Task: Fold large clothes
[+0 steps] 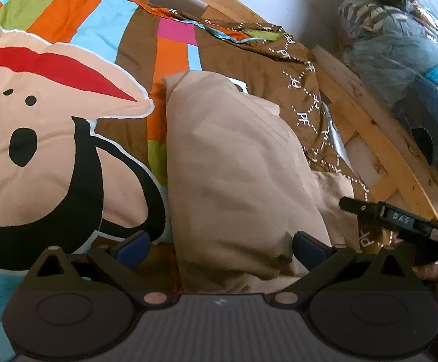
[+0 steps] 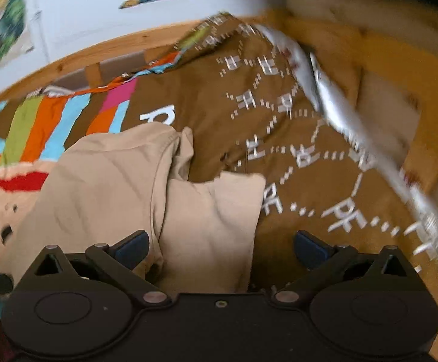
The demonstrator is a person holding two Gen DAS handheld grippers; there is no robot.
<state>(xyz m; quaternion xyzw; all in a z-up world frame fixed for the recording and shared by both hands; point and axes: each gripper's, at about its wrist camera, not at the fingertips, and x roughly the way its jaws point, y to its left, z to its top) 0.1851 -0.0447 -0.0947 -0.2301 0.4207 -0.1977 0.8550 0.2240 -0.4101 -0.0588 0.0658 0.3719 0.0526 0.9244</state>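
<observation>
both tools stand wide apart and grip nothing. the left gripper (image 1: 220, 249) hovers over the near end of the beige garment (image 1: 234, 181), its blue pads (image 1: 133, 246) either side of the bundle. the right gripper (image 2: 220, 249) hangs over the same garment's loose flap (image 2: 216, 220); that view is smeared. the cloth lies part-folded and lumpy on the patterned bedspread (image 1: 297, 90), near the wooden bed frame (image 1: 369, 138). i'd say a fold is between grabs; next, each tool needs an edge pinched cleanly, one layer only.
</observation>
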